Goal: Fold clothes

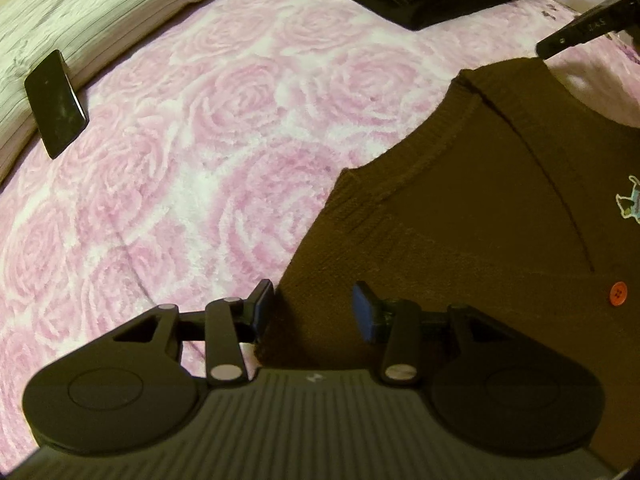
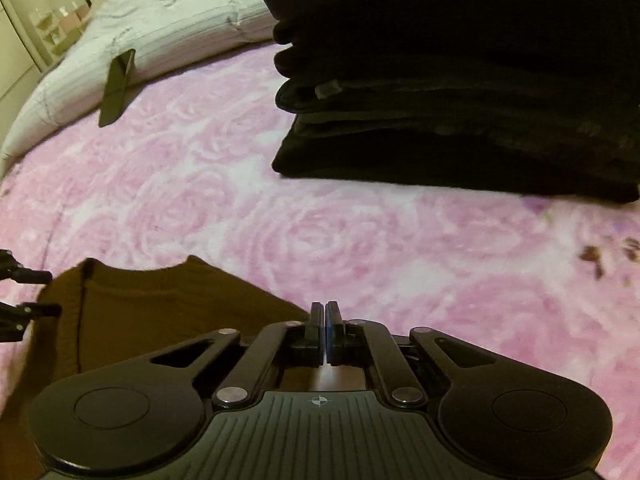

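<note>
Lying flat on a pink rose-patterned blanket [image 1: 180,160], a brown knitted sweater [image 1: 460,220] fills the right side of the left wrist view; its ribbed neckline runs across the upper part of the garment, a small pale embroidered figure [image 1: 630,204] sits near the right edge, and an orange button [image 1: 617,293] shows below it. The left gripper [image 1: 314,308] hovers low over the sweater's left edge with its fingers apart; the left pad stands at the border where the knit meets the blanket, the right pad over the brown fabric, and the knit lies under the gap with neither pad pressing on it. The right gripper [image 2: 325,328] points down at the sweater's far edge with its fingers together, only a thin slit between the pads; whether a bit of cloth is pinched in that slit cannot be told from either view; in the left wrist view its dark finger tip reaches the top corner of the garment. A stack of folded dark clothes [image 2: 460,120] rests on the blanket beyond the sweater, well apart from it; a black phone [image 1: 56,102] leans against a pale striped pillow [image 1: 100,8] at the blanket's far left.
</note>
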`<action>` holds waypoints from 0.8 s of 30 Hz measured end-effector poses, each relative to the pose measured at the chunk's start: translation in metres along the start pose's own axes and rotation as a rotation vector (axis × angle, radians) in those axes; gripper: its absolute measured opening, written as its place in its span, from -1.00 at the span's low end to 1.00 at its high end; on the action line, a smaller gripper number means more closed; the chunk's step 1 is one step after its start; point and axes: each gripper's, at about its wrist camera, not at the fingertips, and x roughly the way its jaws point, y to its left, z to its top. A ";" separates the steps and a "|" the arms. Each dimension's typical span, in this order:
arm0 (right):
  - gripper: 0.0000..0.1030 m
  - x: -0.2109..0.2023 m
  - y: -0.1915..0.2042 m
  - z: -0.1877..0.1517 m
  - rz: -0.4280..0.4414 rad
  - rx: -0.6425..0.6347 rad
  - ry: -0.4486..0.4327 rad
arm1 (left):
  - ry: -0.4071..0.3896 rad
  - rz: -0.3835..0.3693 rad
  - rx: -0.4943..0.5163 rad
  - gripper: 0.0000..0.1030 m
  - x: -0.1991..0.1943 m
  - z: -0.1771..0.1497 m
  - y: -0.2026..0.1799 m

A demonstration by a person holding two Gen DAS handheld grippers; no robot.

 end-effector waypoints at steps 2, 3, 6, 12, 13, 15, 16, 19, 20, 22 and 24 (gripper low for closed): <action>-0.94 -0.010 0.013 -0.004 0.001 -0.032 -0.037 | -0.002 0.002 -0.010 -0.21 0.003 0.000 0.002; -0.94 -0.011 0.023 -0.007 0.034 -0.049 -0.038 | -0.004 -0.002 -0.023 -0.21 0.005 0.001 0.003; -0.93 0.001 0.048 -0.017 0.143 -0.106 0.015 | -0.011 -0.015 -0.059 -0.20 0.011 0.004 0.007; -0.69 0.030 0.028 -0.019 0.091 -0.039 0.032 | -0.031 0.013 -0.091 -0.26 -0.002 0.002 0.021; -0.69 0.027 0.023 -0.017 0.065 -0.016 0.017 | -0.034 0.019 -0.101 -0.27 -0.009 -0.002 0.023; -0.48 0.011 0.028 -0.018 0.044 -0.011 0.008 | -0.043 0.017 -0.118 -0.27 -0.026 -0.012 0.023; -0.32 -0.002 0.035 -0.022 0.055 -0.011 0.004 | -0.049 0.009 -0.123 -0.27 -0.038 -0.018 0.020; 0.16 -0.036 0.061 -0.049 0.102 -0.023 0.019 | -0.053 -0.032 -0.114 -0.27 -0.071 -0.041 -0.005; 0.16 -0.047 0.070 -0.060 0.120 -0.024 0.027 | -0.049 -0.055 -0.110 -0.27 -0.081 -0.051 -0.016; 0.16 -0.063 0.082 -0.089 0.148 0.010 0.075 | -0.030 -0.108 -0.099 -0.27 -0.100 -0.074 -0.045; 0.16 -0.076 0.087 -0.121 0.154 0.057 0.131 | 0.008 -0.132 -0.070 -0.27 -0.108 -0.105 -0.071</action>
